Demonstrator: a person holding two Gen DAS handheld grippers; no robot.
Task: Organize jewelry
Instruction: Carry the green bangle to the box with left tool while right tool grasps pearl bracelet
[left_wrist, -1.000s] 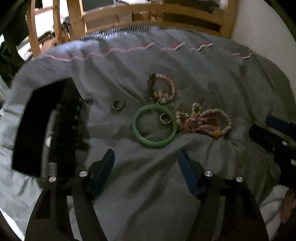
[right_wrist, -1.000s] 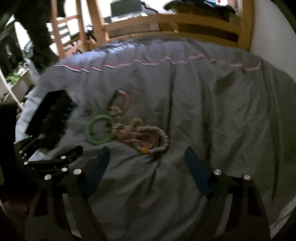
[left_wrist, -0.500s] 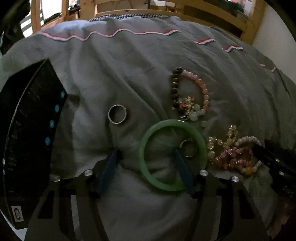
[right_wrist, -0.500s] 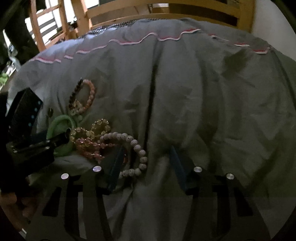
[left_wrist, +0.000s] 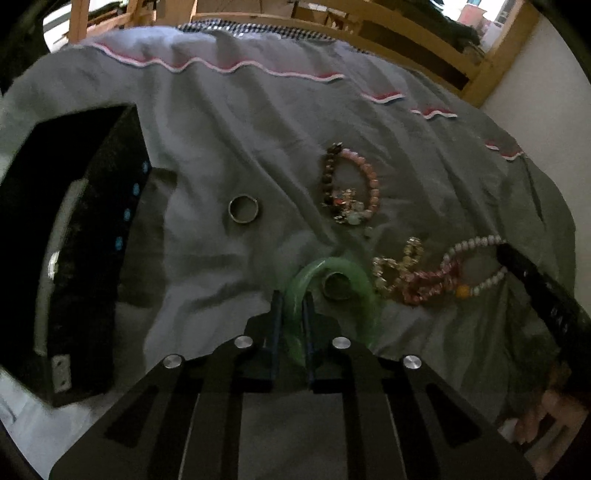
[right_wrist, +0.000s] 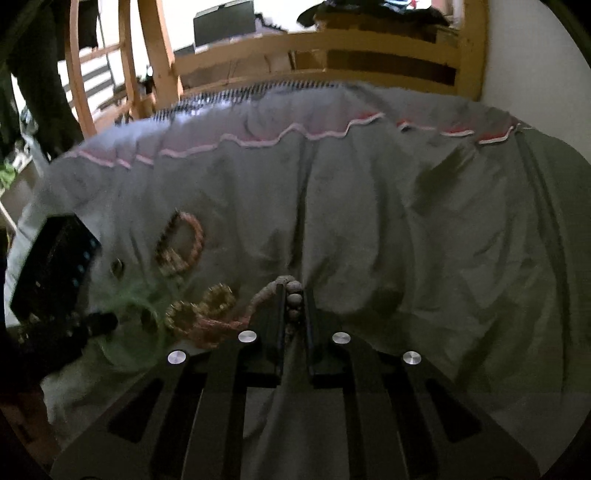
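Observation:
My left gripper (left_wrist: 291, 301) is shut on the green bangle (left_wrist: 347, 271), which is tilted up off the grey bedspread (left_wrist: 258, 122). A small ring (left_wrist: 336, 286) shows through the bangle. A second ring (left_wrist: 243, 208) lies to the left. A pink and dark bead bracelet (left_wrist: 351, 186) lies beyond. My right gripper (right_wrist: 293, 295) is shut on the white bead bracelet (right_wrist: 293, 288), which is tangled with pink and gold bracelets (right_wrist: 207, 314). The white bead bracelet also shows in the left wrist view (left_wrist: 476, 266).
A black jewelry box (left_wrist: 66, 251) lies open at the left on the bed; it also shows in the right wrist view (right_wrist: 55, 269). A wooden bed frame (right_wrist: 325, 48) stands behind. A white wall (left_wrist: 554, 92) is at the right.
Both grippers have closed: the left on the green bangle, lifting its near side, and the right on the white bead bracelet. Both were open before.

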